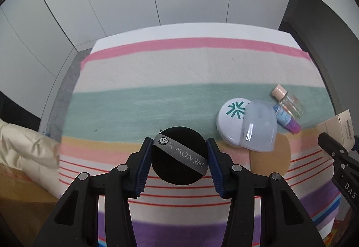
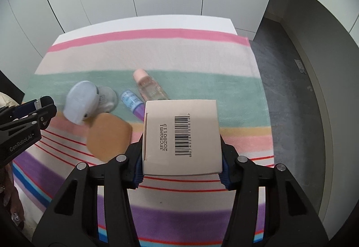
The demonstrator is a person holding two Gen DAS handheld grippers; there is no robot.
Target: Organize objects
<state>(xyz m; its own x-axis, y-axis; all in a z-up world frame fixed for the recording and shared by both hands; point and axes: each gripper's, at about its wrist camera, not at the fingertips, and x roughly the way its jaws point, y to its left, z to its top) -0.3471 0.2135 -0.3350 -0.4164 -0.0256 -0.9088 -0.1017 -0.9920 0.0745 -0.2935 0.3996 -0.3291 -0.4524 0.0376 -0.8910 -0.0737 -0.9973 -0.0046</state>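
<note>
- Between the blue pads of the left gripper [image 1: 179, 158] sits a black powder puff [image 1: 178, 155], pinched at its left and right edges and lifted clear of the striped cloth [image 1: 139, 71] that covers the table.
- Over the cloth's lower stripes the right gripper [image 2: 182, 141] clamps a white carton [image 2: 181, 137] by its two side faces, barcode panel facing the camera.
- Both grippers point steeply downward at the table; each shows at the edge of the other's view, so they hang side by side, apart.
- The puff is a round black disc crossed by a grey ribbon printed "MENOW".
- The carton is squarish and off-white, with a printed code beside the barcode.
- Between the two grippers, on the green and peach stripes, lies a cluster: a white round compact [image 1: 231, 122] with a teal emblem, a translucent plastic case [image 1: 259, 125] overlapping it, a tan sponge [image 1: 270, 158] just below, a small blue and purple tube [image 1: 287, 120], and a clear bottle [image 1: 289, 101] with a pink cap, on its side.
</note>
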